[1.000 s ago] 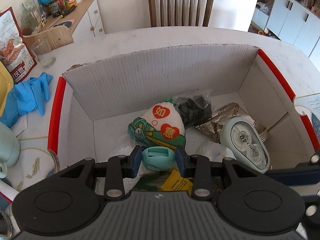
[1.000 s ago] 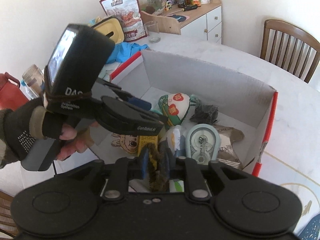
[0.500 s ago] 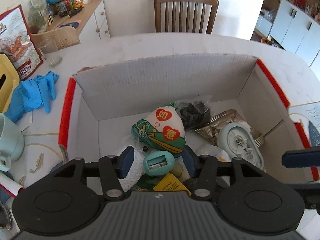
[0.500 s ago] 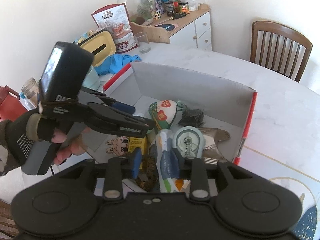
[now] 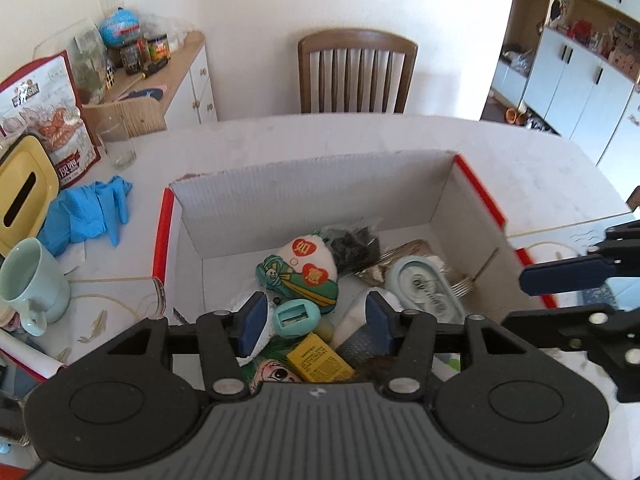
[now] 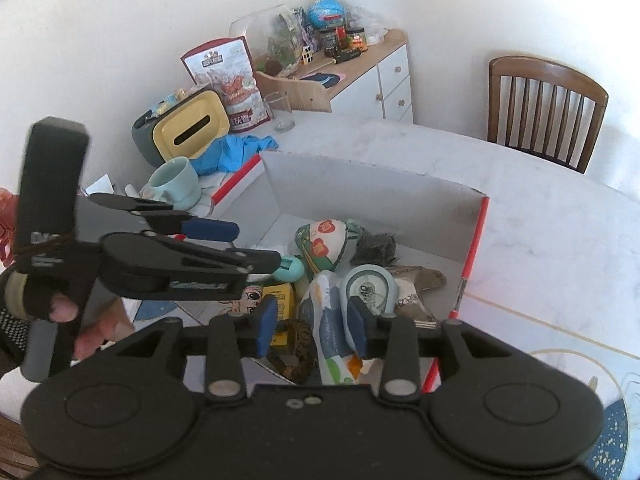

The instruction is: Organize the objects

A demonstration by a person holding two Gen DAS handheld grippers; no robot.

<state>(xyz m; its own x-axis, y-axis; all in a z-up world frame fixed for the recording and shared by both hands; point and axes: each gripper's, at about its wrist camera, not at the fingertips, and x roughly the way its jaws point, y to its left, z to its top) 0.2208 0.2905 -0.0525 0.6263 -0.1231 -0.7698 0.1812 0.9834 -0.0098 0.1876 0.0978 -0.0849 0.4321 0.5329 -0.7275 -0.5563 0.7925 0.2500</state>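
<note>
A white cardboard box (image 5: pixel 320 184) with red rims holds several small things. My left gripper (image 5: pixel 316 320) hangs open above it. A teal egg-shaped item (image 5: pixel 296 318) lies loose on the pile below, clear of both pads. My right gripper (image 6: pixel 311 322) is over the box's near corner and its jaws are opening. A brown coiled thing (image 6: pixel 296 344) and a white printed bag (image 6: pixel 328 320) lie under the gap, untouched. Also in the box (image 6: pixel 360 184) are a heart-printed pouch (image 5: pixel 304 272), a pale green tape dispenser (image 5: pixel 424 286) and a yellow packet (image 5: pixel 320 362).
On the table left of the box are blue gloves (image 5: pixel 88 212), a pale green mug (image 5: pixel 32 280), a yellow-topped tissue box (image 5: pixel 24 192), a glass (image 5: pixel 116 144) and a snack bag (image 5: pixel 44 112). A wooden chair (image 5: pixel 356 76) stands behind the table. A person's gloved hand (image 6: pixel 64 308) holds the left gripper.
The left gripper opened off the teal egg-shaped item and drew up and back. The right gripper opened off the brown coil, which now lies in the box, and rose too.
</note>
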